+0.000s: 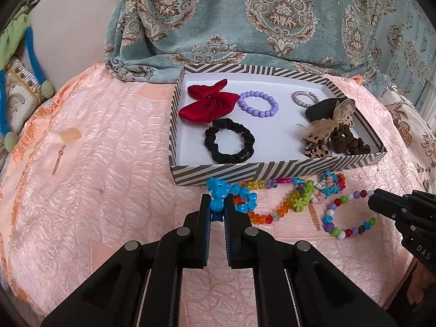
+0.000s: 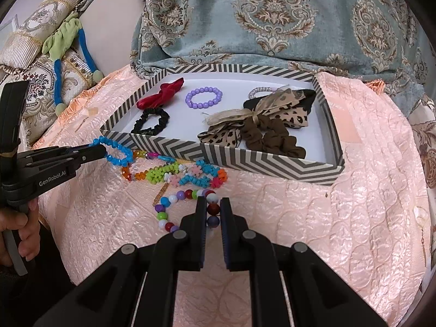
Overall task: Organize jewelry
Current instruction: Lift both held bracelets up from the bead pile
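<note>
Evidently both grippers are clamped: left gripper (image 1: 217, 204) pinches the blue bracelet (image 1: 218, 190), right gripper (image 2: 213, 207) the multicoloured bracelet (image 2: 174, 204), probably for lifting toward the tray (image 1: 218, 173) at twelve o'clock.

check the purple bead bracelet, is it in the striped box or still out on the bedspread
In the box: the purple bead bracelet lies flat on the striped box's white floor.

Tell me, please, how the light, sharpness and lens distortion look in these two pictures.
Left wrist view: soft even daylight, no hard shadows; the striped tray bows from the fisheye, corners go black. Right wrist view: same soft light, a sheen on the pink bedspread; the centre is sharp and the rim is stretched and dark.
</note>
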Available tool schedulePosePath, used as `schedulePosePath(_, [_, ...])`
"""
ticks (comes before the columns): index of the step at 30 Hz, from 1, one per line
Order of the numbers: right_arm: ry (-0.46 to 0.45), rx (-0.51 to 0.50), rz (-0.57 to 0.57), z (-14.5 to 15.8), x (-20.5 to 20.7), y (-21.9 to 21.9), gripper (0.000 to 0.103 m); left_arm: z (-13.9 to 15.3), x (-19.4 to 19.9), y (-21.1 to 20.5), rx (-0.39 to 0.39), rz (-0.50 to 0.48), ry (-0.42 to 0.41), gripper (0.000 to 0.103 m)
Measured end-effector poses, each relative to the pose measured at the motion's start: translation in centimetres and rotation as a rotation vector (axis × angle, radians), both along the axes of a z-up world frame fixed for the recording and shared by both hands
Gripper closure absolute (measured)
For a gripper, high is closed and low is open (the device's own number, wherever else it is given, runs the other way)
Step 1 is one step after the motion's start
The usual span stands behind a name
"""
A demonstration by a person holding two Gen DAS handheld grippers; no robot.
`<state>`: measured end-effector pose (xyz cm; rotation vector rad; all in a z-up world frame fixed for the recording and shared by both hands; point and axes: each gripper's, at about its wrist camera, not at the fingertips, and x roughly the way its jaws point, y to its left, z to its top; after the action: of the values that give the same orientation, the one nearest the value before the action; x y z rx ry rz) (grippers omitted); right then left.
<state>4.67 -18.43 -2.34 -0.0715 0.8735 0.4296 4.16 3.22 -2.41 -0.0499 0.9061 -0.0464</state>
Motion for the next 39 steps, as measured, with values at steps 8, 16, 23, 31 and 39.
schedulePosePath(8, [-0.006,-0.003,0.002,0.14,-0.10,0.10,0.093,-0.05,-0.02,0.02,0.000,0.000,0.002,0.103])
schedulePosePath(16, [-0.009,-0.007,0.002,0.16,-0.10,0.19,0.093,-0.05,-0.02,0.00,0.002,0.000,0.004,0.103])
schedulePosePath(23, [-0.016,-0.019,0.005,0.22,-0.19,0.30,0.093,-0.15,0.02,-0.07,0.003,-0.001,0.011,0.103])
schedulePosePath(31, [-0.012,-0.027,0.007,0.09,-0.22,0.54,0.093,-0.13,0.04,-0.06,0.003,-0.001,0.011,0.103])
schedulePosePath(39, [-0.017,-0.037,0.012,0.12,-0.34,0.73,0.094,-0.15,-0.05,-0.35,0.009,-0.008,0.008,0.103])
